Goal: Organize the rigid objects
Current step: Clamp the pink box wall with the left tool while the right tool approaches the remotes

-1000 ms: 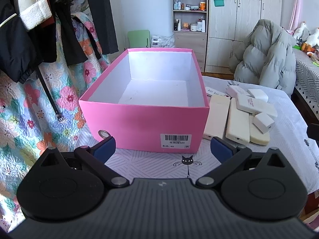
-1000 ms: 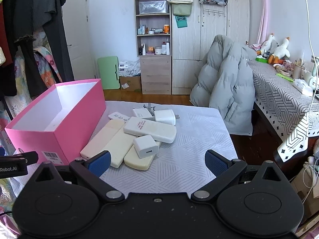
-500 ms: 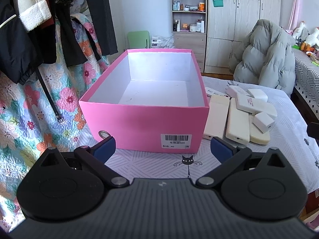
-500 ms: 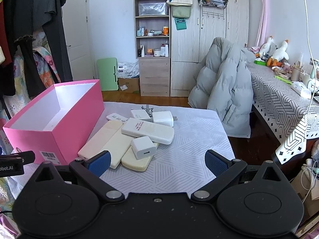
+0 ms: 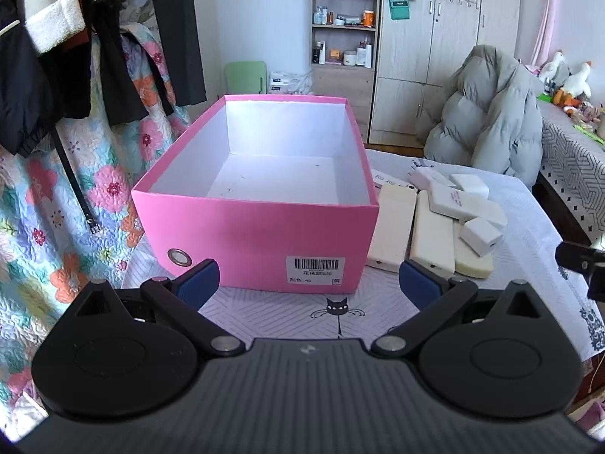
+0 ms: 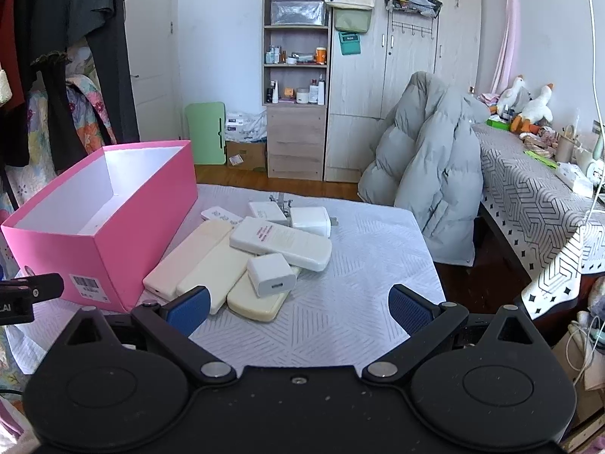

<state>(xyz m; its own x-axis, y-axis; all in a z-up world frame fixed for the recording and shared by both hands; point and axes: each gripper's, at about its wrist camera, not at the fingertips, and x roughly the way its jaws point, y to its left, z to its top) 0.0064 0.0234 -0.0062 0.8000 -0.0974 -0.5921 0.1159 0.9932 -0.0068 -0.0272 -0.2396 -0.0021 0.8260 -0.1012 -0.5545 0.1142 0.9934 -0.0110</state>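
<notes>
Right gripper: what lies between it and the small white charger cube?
In the right wrist view, only bare white tablecloth and the near end of a cream bar lie between the open right gripper and the charger cube.

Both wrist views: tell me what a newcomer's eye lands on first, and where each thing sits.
The open pink box grabs attention first, standing empty on the white cloth at the table's left. Right beside it lies a loose pile of cream and white remotes and small chargers, some stacked on others. Behind the table, a grey puffer jacket is slumped upright.
</notes>
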